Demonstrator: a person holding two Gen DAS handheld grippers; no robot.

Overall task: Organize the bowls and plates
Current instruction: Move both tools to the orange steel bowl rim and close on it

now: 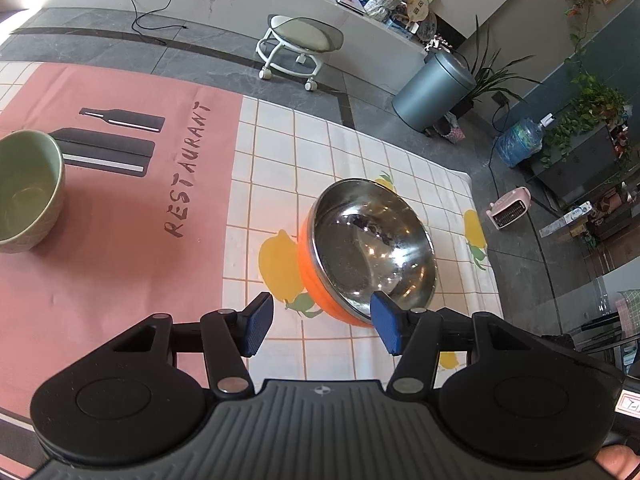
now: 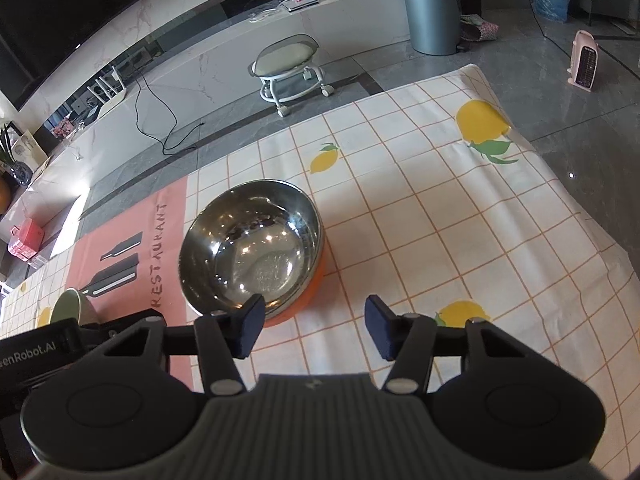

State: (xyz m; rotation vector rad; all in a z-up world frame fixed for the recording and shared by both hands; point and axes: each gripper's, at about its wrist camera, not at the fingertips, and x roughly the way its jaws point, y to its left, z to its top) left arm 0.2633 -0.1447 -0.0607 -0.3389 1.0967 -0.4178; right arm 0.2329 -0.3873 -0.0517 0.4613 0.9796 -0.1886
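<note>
A steel bowl with an orange outside [image 1: 370,246] stands on the checked lemon tablecloth [image 1: 276,152]; it also shows in the right wrist view [image 2: 252,250]. A pale green bowl [image 1: 26,190] stands on the pink part of the cloth at the far left, and its edge shows in the right wrist view [image 2: 74,306]. My left gripper [image 1: 322,322] is open and empty, its right pad at the steel bowl's near rim. My right gripper [image 2: 312,326] is open and empty, its left pad just over the steel bowl's near rim.
The cloth [image 2: 460,216] lies on a grey tiled floor. Beyond its far edge stand a wheeled stool [image 1: 298,44], a grey bin [image 1: 434,84], a water jug [image 1: 520,140] and a pink heater [image 2: 584,60]. A black cable [image 2: 160,120] runs across the floor.
</note>
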